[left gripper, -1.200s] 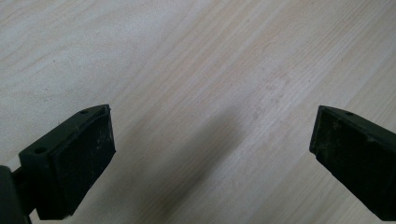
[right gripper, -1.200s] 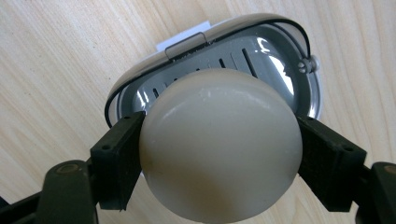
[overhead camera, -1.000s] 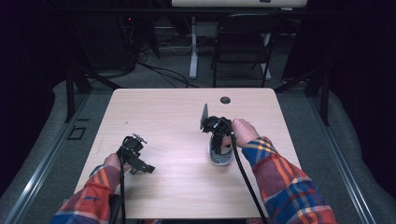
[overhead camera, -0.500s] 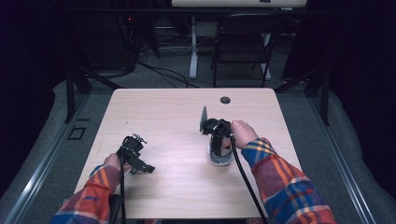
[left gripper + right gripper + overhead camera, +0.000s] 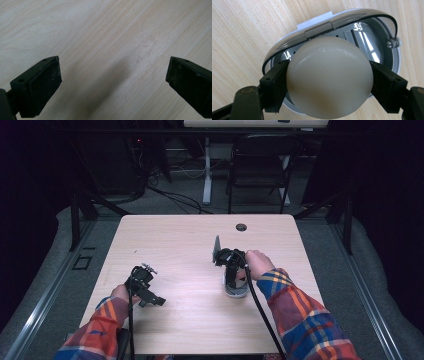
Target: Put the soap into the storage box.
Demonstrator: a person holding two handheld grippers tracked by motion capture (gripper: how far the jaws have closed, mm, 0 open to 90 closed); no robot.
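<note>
In the right gripper view, the right gripper (image 5: 329,82) has its two black jaws pressed against either side of a pale, smooth egg (image 5: 329,77), which sits in the lower centre of the frame. Directly behind the egg lies an oval grey-and-white egg slicer (image 5: 367,37), its hinged upper frame raised toward the top of the picture, with slots visible in its base at the upper right. The egg hangs over the slicer's bed; whether it touches it cannot be told.

In the high view, the right gripper (image 5: 231,270) is right of centre, over the slicer (image 5: 236,290), with the right hand (image 5: 259,262) just beside it and a black cable trailing toward the bottom edge.

In the left gripper view, the left gripper (image 5: 112,82) stands with its jaws spread wide, nothing between them but bare light wooden table (image 5: 105,37). In the high view it sits lower left (image 5: 145,287), well apart from the slicer, held by the left hand (image 5: 122,293).
</note>
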